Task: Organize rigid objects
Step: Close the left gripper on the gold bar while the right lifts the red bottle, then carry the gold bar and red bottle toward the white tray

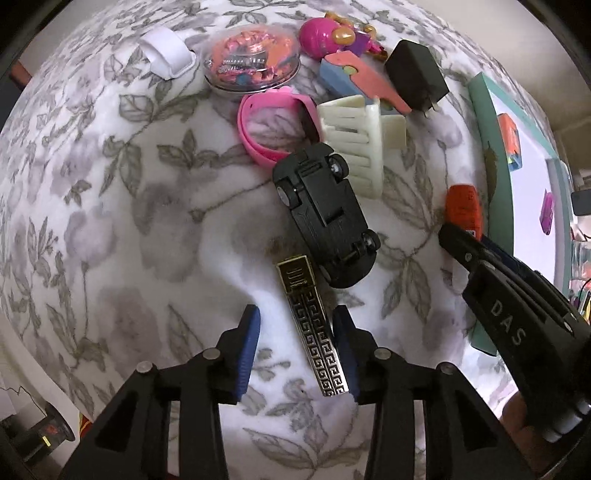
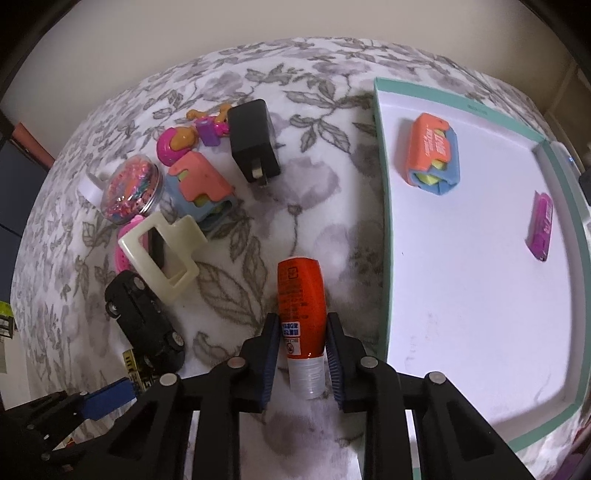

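Observation:
My left gripper (image 1: 297, 350) is open around a silver patterned lighter (image 1: 314, 328) lying on the floral cloth; the right pad touches it, the left pad stands apart. A black toy car (image 1: 325, 218) lies upside down just beyond it. My right gripper (image 2: 300, 354) is closed on an orange glue stick (image 2: 301, 314) with a clear cap, beside a teal-rimmed white tray (image 2: 384, 206). The tray holds an orange-blue toy (image 2: 434, 155) and a purple lighter (image 2: 541, 225).
A pile sits at the far side: cream hair claw (image 1: 354, 136), pink band (image 1: 266, 122), glitter jar (image 1: 251, 61), black charger (image 1: 415, 74), pink doll (image 1: 332, 35), white clip (image 1: 166, 51), orange-blue toy (image 2: 201, 184).

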Demonstrator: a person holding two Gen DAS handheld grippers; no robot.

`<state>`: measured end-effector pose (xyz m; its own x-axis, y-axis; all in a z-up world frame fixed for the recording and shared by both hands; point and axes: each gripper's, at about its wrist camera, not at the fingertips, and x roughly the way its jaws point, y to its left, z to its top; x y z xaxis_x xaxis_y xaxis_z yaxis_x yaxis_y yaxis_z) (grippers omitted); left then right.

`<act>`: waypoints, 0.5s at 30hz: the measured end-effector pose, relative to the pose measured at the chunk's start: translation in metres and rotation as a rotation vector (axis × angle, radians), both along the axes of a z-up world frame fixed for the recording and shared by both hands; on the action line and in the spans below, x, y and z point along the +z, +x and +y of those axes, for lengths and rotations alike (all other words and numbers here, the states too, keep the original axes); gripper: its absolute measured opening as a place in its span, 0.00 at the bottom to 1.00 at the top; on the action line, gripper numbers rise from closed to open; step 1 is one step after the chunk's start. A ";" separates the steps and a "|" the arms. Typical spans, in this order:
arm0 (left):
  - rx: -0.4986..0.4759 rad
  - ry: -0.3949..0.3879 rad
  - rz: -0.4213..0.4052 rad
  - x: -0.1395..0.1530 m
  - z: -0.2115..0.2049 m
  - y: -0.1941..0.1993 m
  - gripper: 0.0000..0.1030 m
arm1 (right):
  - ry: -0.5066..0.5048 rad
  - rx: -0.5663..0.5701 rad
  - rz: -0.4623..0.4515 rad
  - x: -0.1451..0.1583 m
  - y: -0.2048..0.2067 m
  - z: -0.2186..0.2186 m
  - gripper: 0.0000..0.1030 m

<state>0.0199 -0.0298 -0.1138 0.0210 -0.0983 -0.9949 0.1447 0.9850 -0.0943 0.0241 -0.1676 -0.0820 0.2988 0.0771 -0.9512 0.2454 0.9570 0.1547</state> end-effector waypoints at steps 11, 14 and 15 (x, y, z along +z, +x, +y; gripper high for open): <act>0.004 -0.030 -0.013 -0.002 -0.009 -0.010 0.17 | 0.017 -0.016 0.056 0.001 -0.026 0.005 0.25; 0.016 -0.035 -0.023 0.004 -0.001 -0.014 0.17 | 0.038 -0.026 0.075 0.002 -0.034 0.006 0.25; 0.021 -0.039 -0.028 0.006 0.002 -0.015 0.17 | 0.042 -0.028 0.077 0.002 -0.038 0.005 0.25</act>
